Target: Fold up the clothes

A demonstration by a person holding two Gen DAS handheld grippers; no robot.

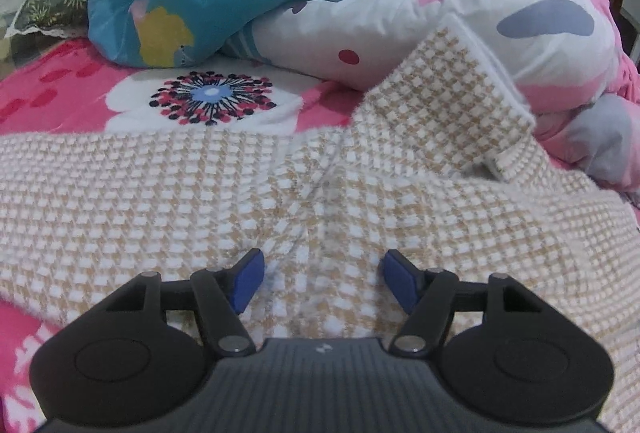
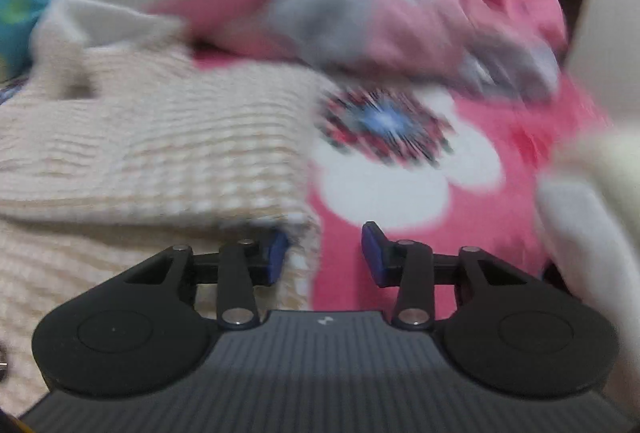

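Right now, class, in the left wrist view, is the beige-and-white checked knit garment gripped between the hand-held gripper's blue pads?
No: the left hand-held gripper stands open over the beige-and-white checked knit garment, its blue pads apart and pinching nothing.

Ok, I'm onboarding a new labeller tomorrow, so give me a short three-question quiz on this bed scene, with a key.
1. True or false: the left gripper has its blue fingers pressed on the beige-and-white checked knit garment.
2. Multiple choice: the knit garment lies on A) a wooden table, B) a pink bedspread with a large white flower, C) a tiled floor.
3. Fill in: in the right wrist view, the garment's edge sits between the fingers of the right gripper, whose fingers are spread and not ____ on it.

Key: 1 false, the fingers stand apart above the cloth; 2 B; 3 closed.
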